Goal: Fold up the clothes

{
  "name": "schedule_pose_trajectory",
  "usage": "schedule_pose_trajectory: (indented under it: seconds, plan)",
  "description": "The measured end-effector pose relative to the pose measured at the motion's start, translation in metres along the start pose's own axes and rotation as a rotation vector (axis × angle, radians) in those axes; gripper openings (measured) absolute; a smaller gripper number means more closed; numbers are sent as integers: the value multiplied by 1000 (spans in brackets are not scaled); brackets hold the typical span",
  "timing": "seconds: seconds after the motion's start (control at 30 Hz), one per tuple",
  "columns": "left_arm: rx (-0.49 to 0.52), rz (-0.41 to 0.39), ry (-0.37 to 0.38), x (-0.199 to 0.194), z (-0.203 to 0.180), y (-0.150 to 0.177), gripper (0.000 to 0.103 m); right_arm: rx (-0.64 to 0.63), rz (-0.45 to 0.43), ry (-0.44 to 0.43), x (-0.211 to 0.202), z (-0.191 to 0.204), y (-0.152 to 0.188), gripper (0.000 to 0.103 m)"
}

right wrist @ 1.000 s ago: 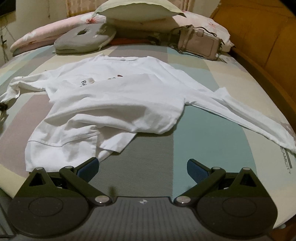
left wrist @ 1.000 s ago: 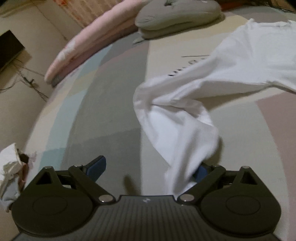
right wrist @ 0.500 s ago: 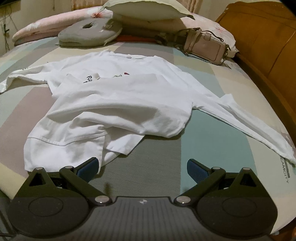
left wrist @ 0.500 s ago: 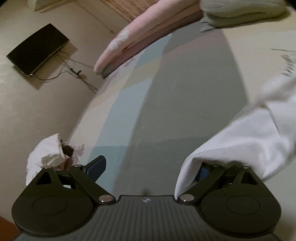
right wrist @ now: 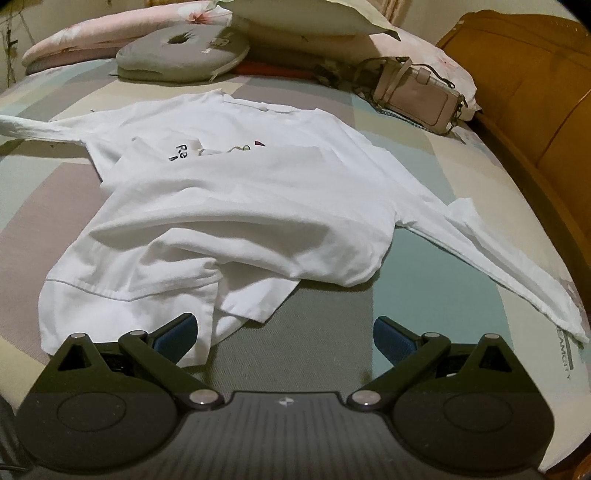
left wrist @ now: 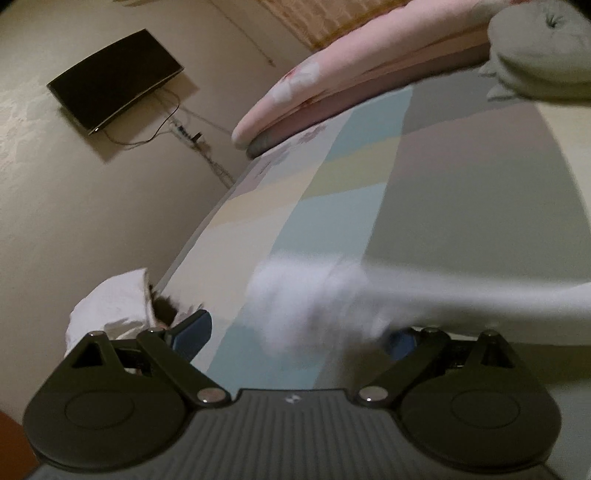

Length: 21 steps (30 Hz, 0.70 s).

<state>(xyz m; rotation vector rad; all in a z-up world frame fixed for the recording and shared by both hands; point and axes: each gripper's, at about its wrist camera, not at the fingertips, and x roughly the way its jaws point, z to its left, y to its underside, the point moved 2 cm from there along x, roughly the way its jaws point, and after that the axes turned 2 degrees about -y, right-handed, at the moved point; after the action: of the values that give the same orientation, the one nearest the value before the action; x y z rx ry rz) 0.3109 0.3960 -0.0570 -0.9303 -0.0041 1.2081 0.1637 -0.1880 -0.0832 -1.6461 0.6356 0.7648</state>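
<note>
Nearest the right wrist camera, the right gripper [right wrist: 283, 334] hung with its blue-padded fingers [right wrist: 176, 333] spread wide and nothing between them, low over the bed [right wrist: 332, 332]. Its left pad sat just beside the hem of the white long-sleeved shirt [right wrist: 240, 206], which lay rumpled on the patchwork sheet, lower part bunched over itself and dark lettering showing near the chest. One sleeve ran out toward the right edge of the mattress; the other stretched away to the left. Beyond the shirt lay a grey ring-shaped cushion [right wrist: 181, 55], a pale pink handbag [right wrist: 417, 98] and a pink floral pillow [right wrist: 92, 33], with a wooden headboard [right wrist: 535, 92] at the far right.

From the left wrist camera, the left gripper [left wrist: 299, 332] also stood wide apart. A blurred white sleeve [left wrist: 369, 295] crossed in front of it and draped over the right finger, not pinched between the two. A crumpled white cloth [left wrist: 110, 306] lay near the bed's edge just beyond the left finger. Farther off, a dark flat screen [left wrist: 114, 96] was on the wall.
</note>
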Motion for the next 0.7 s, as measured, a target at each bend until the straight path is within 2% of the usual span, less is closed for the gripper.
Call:
schedule_pose_trajectory:
  seconds: [0.1,0.23,0.37,0.43,0.7]
  plan:
    - [-41,46,-37,9,22,17,96,-7,-3,5,0,2,-2,103]
    - [-98,101,-31,13,50,35,95,-5,-10,-7,-1,4,-3,103]
    - [-69,109,57,0,50,44,95,-8,-11,-27,-4,8,-1,103]
    - [-34,105,123,-14,40,48,95,-14,-17,-34,-9,9,1,103]
    - [101,10,383,-99,-26,46,95,-5,-48,-25,-33,-4,10,103]
